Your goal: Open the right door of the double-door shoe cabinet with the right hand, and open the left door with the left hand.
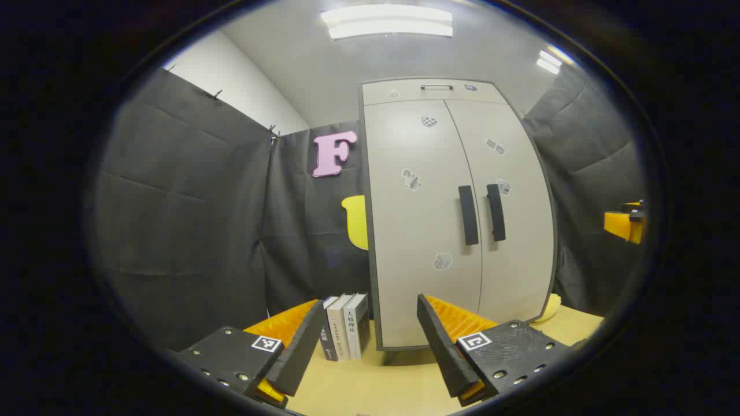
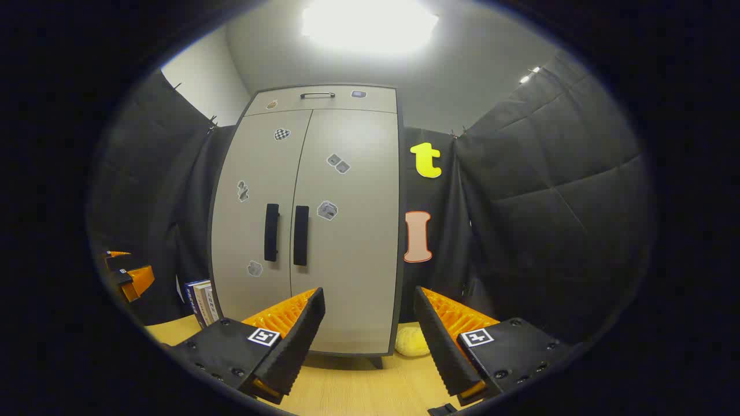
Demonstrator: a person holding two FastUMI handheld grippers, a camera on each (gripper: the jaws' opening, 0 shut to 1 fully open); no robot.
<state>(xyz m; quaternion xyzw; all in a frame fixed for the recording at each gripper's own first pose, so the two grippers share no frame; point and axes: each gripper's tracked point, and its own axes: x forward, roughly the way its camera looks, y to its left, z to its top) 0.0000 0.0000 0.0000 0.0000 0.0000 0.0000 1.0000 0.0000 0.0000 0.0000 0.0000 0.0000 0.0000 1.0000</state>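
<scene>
Both grippers, left (image 1: 370, 352) and right (image 2: 367, 341), hang spread and empty, well short of the closed shoe cabinet (image 2: 347, 242) at frame centre, so the approach has barely begun; next, the right gripper must reach the right door handle (image 2: 300, 235).

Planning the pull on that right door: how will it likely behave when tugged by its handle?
The right door looks like a flat, rigid panel, so it should swing stiffly rather than flex. Its handle is a long upright bar near the centre seam, probably easy for the fingers to close on. The cabinet is tall on a table; a hard tug might rock it.
</scene>
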